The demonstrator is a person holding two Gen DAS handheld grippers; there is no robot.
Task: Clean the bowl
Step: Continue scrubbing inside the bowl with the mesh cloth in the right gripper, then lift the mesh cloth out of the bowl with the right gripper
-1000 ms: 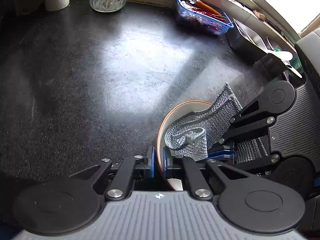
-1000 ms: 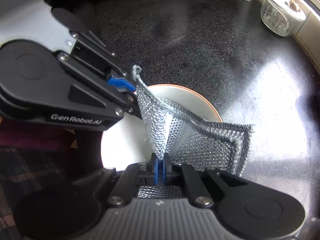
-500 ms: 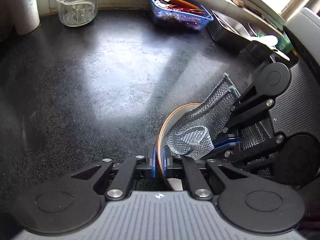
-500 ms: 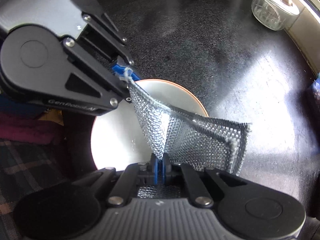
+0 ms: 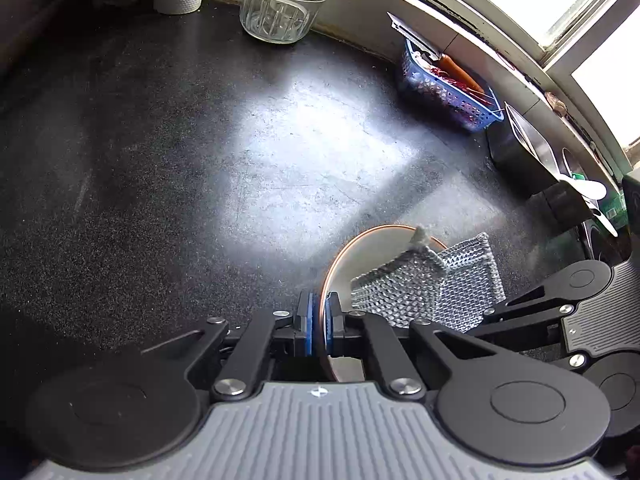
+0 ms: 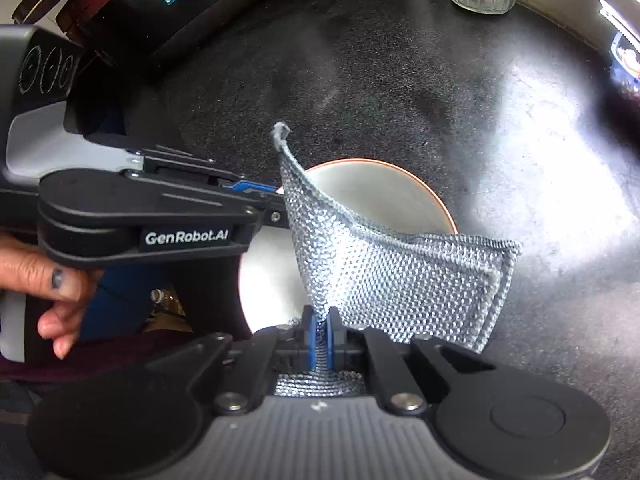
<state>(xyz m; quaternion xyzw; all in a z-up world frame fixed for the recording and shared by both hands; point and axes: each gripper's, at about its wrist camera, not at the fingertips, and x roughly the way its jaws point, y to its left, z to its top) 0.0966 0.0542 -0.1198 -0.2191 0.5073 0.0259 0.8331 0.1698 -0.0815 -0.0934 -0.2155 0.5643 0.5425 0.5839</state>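
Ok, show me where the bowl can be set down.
Free: the wide black counter between the bowl, glass jar and blue basket. Crowded: the window edge beyond the basket, with metal trays.

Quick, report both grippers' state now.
Left gripper: shut on the bowl rim.
Right gripper: shut on the scrubbing cloth.

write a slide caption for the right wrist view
Right gripper pinches a grey mesh scrubbing cloth over a white orange-rimmed bowl, its rim clamped by the left gripper.
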